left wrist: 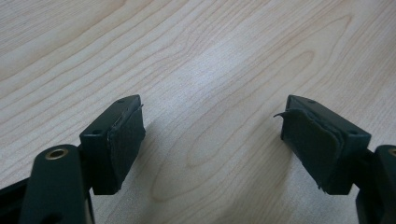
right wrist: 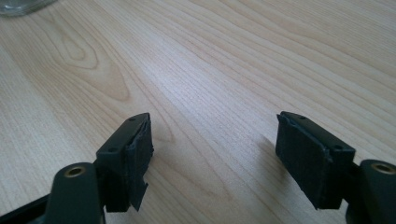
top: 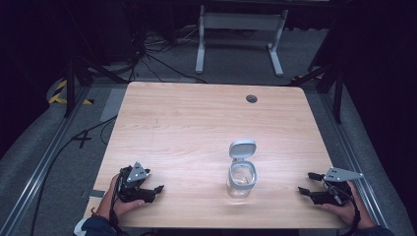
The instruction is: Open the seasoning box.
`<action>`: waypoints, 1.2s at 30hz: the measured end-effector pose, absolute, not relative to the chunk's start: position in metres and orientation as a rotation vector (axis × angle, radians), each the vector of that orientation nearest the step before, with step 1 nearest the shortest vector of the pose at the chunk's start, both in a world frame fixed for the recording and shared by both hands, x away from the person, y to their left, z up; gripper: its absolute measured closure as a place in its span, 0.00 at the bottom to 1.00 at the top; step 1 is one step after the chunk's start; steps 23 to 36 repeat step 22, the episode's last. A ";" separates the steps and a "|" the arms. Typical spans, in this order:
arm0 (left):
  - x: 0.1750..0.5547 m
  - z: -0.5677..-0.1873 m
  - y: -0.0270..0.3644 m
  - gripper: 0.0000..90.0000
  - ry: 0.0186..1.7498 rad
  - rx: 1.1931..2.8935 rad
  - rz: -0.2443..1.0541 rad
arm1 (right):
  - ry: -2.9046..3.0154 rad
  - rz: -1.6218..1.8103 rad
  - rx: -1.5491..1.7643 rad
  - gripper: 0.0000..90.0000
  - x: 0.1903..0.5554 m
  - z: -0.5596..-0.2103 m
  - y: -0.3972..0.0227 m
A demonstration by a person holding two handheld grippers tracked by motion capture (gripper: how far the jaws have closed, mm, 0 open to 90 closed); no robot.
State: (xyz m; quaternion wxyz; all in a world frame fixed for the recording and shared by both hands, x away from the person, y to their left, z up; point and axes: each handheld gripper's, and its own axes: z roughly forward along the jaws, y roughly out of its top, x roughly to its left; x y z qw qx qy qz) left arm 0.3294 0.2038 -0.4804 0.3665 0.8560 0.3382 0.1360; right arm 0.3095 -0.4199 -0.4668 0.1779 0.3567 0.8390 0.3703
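A clear glass jar (top: 241, 181) stands on the wooden table (top: 187, 123) at the front, right of the middle, with its grey flip lid (top: 242, 149) tipped up and back. My left gripper (top: 155, 192) rests near the front left corner, held by a hand and pointing right toward the jar. Its jaws are open with bare wood between them (left wrist: 212, 123). My right gripper (top: 305, 182) lies near the front right edge and points left toward the jar. It is open too, with nothing between its pads (right wrist: 215, 128). A sliver of the jar's base (right wrist: 21, 5) shows at the top left of the right gripper view.
A round cable hole (top: 251, 98) sits near the table's far edge. Beyond the table stand a white desk frame (top: 241, 29) and loose cables (top: 157, 59) on the grey floor. Metal rails run along both sides of the table.
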 end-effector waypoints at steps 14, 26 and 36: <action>0.330 -0.481 0.203 0.22 0.869 2.194 0.355 | 2.375 1.049 1.010 0.30 0.309 -0.467 -0.420; 0.331 -0.481 0.203 0.21 0.872 2.204 0.354 | 2.376 1.049 1.009 0.30 0.310 -0.467 -0.420; 0.331 -0.481 0.203 0.21 0.872 2.204 0.354 | 2.376 1.049 1.009 0.30 0.310 -0.467 -0.420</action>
